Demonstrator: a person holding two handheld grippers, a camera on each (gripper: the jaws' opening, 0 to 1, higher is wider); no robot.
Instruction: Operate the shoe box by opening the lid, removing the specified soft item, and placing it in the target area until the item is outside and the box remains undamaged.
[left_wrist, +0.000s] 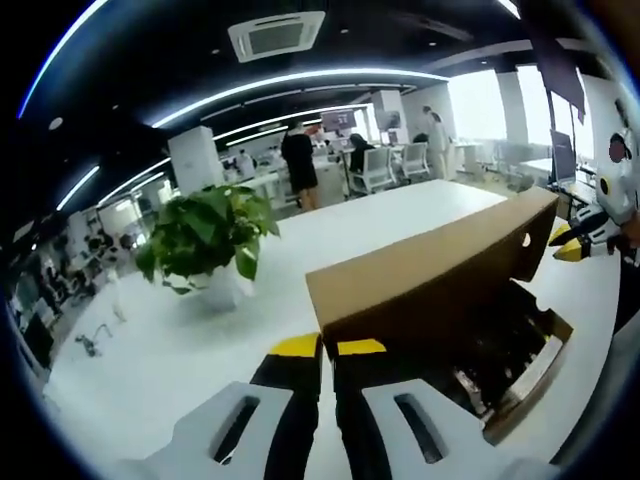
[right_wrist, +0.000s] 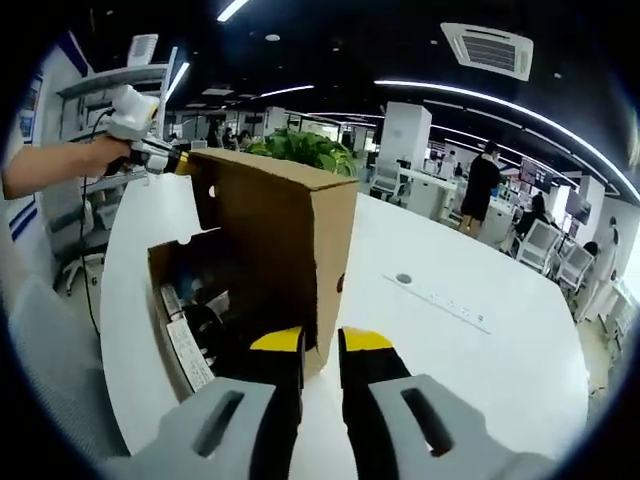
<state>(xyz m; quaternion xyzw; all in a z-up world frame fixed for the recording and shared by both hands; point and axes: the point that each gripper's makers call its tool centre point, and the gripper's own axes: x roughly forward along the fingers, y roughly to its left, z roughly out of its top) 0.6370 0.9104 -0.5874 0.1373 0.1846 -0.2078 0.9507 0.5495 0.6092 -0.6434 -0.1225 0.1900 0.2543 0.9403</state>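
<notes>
Currently we see the brown cardboard shoe box (right_wrist: 255, 260) standing on the white round table (right_wrist: 470, 330), its hinged lid (left_wrist: 430, 265) raised upright. Our left gripper (right_wrist: 185, 165) pinches the lid's top corner, jaws together on the cardboard edge. Our right gripper (right_wrist: 320, 345) sits at the lid's near corner; we cannot tell whether its jaws grip. Dark contents (right_wrist: 215, 320) lie inside, indistinct. A potted green plant (left_wrist: 205, 240) stands nearby.
</notes>
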